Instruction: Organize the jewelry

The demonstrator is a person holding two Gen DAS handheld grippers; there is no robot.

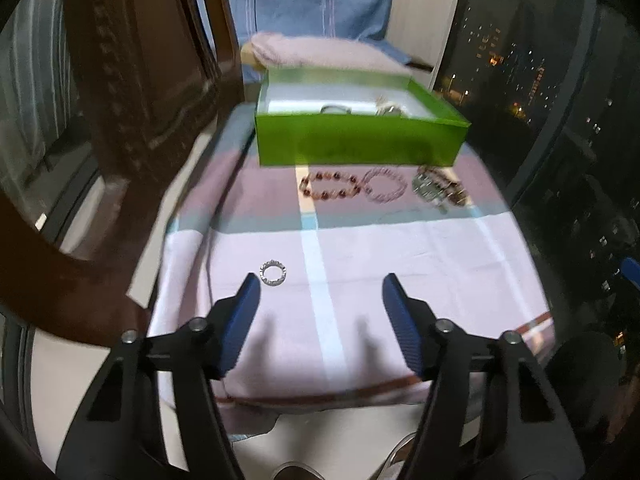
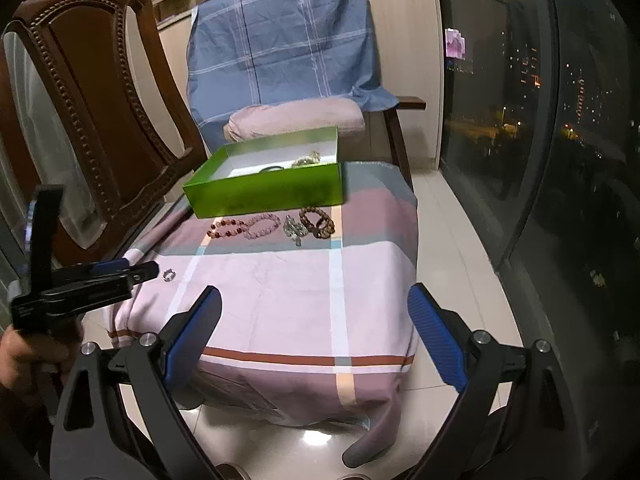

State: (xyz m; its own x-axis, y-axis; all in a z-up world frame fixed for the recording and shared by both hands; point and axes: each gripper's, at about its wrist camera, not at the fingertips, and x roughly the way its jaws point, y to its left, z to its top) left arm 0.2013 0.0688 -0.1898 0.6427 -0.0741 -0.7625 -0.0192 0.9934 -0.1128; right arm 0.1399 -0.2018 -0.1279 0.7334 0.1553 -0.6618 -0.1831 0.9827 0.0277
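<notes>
A small silver beaded ring [image 1: 273, 273] lies on the pink cloth just ahead of my left gripper's left fingertip; it also shows in the right wrist view [image 2: 169, 275]. My left gripper [image 1: 318, 286] is open and empty; from the right wrist it appears at the left [image 2: 150, 270]. My right gripper [image 2: 314, 300] is open and empty above the table's near edge. A green box [image 1: 360, 138] [image 2: 268, 192] at the back holds some jewelry. In front of it lie a red bead bracelet [image 1: 330, 187], a pink bracelet [image 1: 385, 185] and darker bracelets [image 1: 440, 190].
A carved wooden chair [image 2: 92, 96] stands close on the left. A chair draped with blue cloth [image 2: 280, 44] and a pink cushion [image 2: 296, 118] stands behind the table. A dark window [image 2: 520, 120] lies to the right. The cloth-covered table [image 2: 280, 300] drops off at the front.
</notes>
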